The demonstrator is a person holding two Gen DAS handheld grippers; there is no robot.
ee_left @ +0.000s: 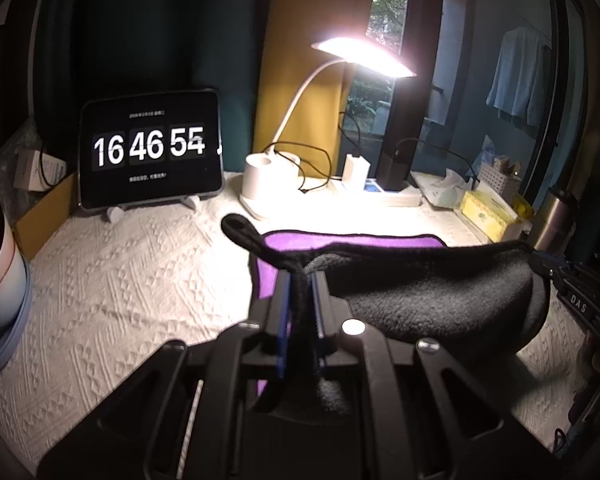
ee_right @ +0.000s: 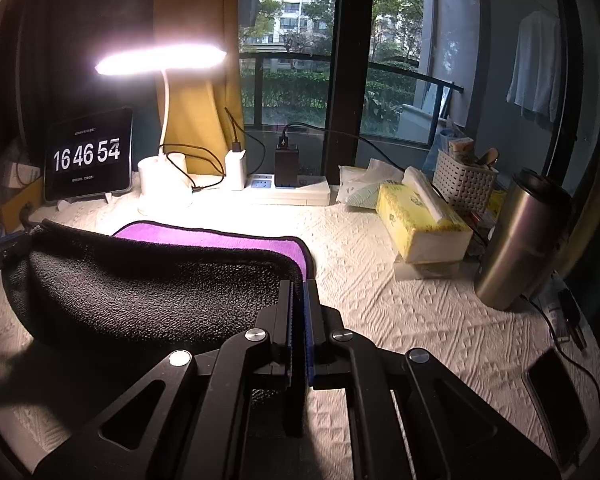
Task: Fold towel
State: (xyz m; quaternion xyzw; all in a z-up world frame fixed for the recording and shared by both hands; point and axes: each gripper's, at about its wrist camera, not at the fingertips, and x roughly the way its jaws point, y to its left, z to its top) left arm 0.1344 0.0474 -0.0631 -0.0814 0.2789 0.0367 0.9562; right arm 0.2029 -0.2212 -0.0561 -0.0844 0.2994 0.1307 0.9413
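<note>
In the left wrist view, the left gripper [ee_left: 300, 280] sits at lower centre, its blue-padded fingers pinching a bunched black corner of the towel [ee_left: 428, 292]. The towel is black on one face and purple on the other; its lifted edge runs to the right of the frame, where the right gripper [ee_left: 548, 262] holds the other corner, and its purple part lies flat on the white textured counter [ee_left: 120, 280]. A black hanging loop [ee_left: 240, 228] sticks out up and to the left. Behind, a tablet clock [ee_left: 150, 150] stands at left and a lit desk lamp [ee_left: 362, 56] at upper centre.

In the right wrist view, the right gripper [ee_right: 299, 292] at lower centre is pressed onto the towel's [ee_right: 140, 284] near right corner. The black fold sags to the left of the frame, purple showing behind it. A yellow tissue box [ee_right: 416, 222] and a steel flask [ee_right: 520, 240] stand on the counter [ee_right: 400, 320] at right.
</note>
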